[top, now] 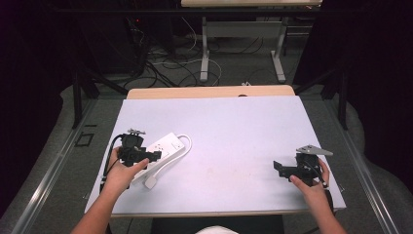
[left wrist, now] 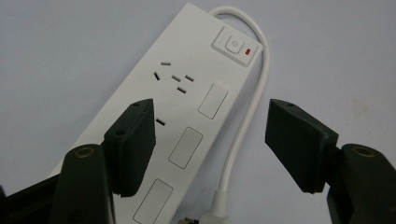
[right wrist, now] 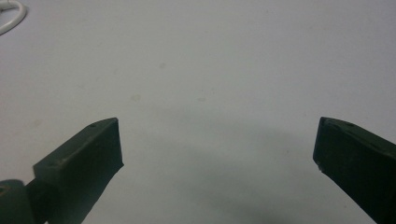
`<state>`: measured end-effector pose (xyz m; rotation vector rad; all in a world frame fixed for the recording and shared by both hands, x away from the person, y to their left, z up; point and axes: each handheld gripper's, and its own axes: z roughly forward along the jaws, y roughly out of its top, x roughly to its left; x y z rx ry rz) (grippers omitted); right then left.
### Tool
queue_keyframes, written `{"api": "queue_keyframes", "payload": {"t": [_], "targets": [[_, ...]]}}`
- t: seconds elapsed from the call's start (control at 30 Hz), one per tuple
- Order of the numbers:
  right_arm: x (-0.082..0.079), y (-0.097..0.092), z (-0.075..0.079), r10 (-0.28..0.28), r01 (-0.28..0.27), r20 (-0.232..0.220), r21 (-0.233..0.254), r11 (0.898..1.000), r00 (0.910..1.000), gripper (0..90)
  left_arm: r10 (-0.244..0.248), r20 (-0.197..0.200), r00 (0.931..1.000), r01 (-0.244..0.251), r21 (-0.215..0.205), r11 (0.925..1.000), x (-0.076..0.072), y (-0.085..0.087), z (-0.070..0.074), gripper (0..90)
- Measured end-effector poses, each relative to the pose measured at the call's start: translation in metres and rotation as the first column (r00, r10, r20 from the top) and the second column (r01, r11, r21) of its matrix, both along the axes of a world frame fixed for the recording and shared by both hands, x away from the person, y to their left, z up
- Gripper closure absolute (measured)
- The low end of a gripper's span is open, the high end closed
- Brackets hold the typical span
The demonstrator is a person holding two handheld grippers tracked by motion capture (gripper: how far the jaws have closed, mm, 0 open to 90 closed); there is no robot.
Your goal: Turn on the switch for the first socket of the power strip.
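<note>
Strip (top: 163, 148) lies at the near left of the table (top: 234, 126), not yet gripped. It is a white bar with one socket, three blank plates, a switch with a red light, and its cord (left wrist: 247, 116) looped alongside. Left gripper (left wrist: 210, 144) hovers over it, jaws parted, nothing pinched. Right gripper (right wrist: 217, 154) gapes wide, empty, over bare table.
</note>
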<state>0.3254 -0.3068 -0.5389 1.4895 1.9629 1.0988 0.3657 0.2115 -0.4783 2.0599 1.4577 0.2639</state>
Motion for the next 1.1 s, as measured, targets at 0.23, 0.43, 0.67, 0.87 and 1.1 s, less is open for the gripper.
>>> {"api": "queue_keyframes", "payload": {"t": [0.23,0.43,0.67,0.87,1.1], "targets": [[0.000,-0.001,0.000,0.002,-0.002,0.004,-0.006,1.000,1.0000,0.8,0.009,-0.010,0.9999,-0.009,-0.015,0.9998,0.008,-0.002,0.006,34.8],[0.001,-0.001,-0.001,-0.004,0.004,0.006,-0.005,1.000,1.0000,0.9,0.028,-0.043,0.9987,-0.030,-0.055,0.9981,0.015,-0.002,0.008,36.3],[0.001,-0.002,-0.001,-0.004,0.004,0.004,-0.008,1.000,1.0000,1.0,0.049,-0.060,0.9970,-0.053,-0.076,0.9957,0.022,-0.004,0.010,39.1],[0.001,-0.002,-0.001,0.005,-0.005,0.000,-0.013,1.000,1.0000,1.0,0.060,-0.078,0.9952,-0.067,-0.085,0.9942,0.027,-0.004,0.008,43.4],[0.001,-0.003,-0.002,0.007,-0.007,-0.003,-0.014,1.000,1.0000,1.2,0.072,-0.078,0.9944,-0.079,-0.087,0.9931,0.032,-0.006,0.005,52.0]]}}
